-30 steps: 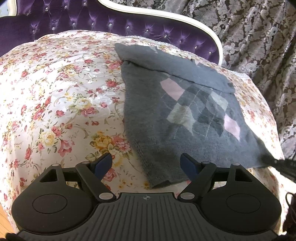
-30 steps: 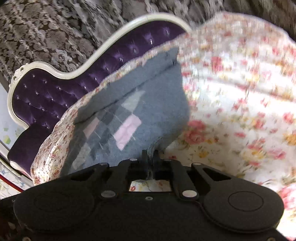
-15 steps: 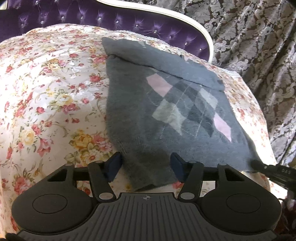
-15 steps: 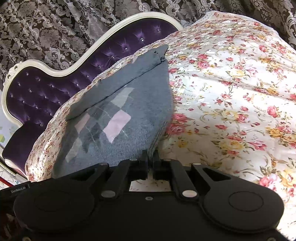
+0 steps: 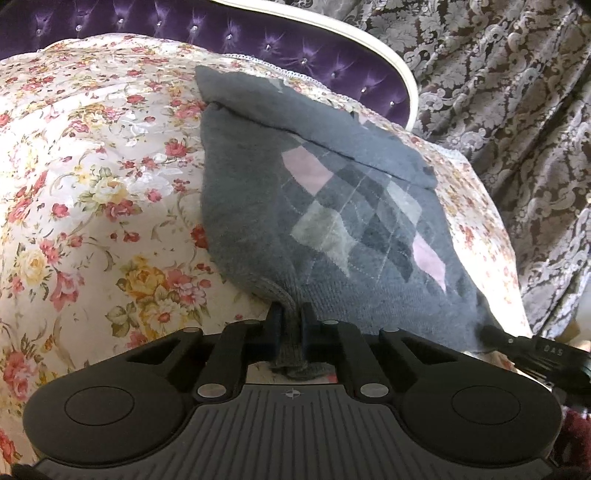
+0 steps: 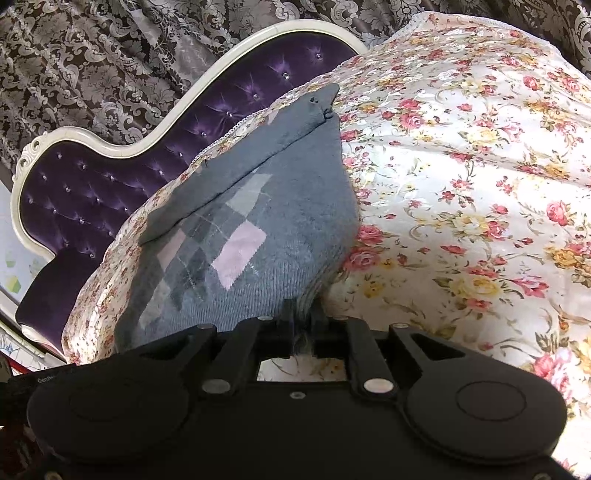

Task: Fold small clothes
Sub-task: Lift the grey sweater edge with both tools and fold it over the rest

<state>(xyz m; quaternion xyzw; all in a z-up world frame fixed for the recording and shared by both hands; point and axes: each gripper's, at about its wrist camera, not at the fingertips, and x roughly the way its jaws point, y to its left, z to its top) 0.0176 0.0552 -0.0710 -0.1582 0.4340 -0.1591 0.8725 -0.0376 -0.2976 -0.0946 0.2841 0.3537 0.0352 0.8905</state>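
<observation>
A grey knit sweater [image 5: 332, 206] with a pink, white and dark argyle pattern lies on the floral bedspread [image 5: 92, 177], its far part folded over. My left gripper [image 5: 289, 317] is shut on the sweater's near hem corner, which bunches between the fingers. In the right wrist view the same sweater [image 6: 258, 229] spreads ahead, and my right gripper [image 6: 302, 314] is shut on its other near corner. The right gripper also shows at the lower right edge of the left wrist view [image 5: 532, 347].
A purple tufted headboard with a cream frame [image 5: 258, 33] runs behind the bed; it also shows in the right wrist view [image 6: 110, 162]. Patterned brown curtains [image 5: 517, 92] hang beyond. The bedspread [image 6: 461, 166] extends wide beside the sweater.
My left gripper moved forward and closed from wide open onto the sweater's near hem corner. My right gripper stayed shut on its corner; the hem now lifts slightly.
</observation>
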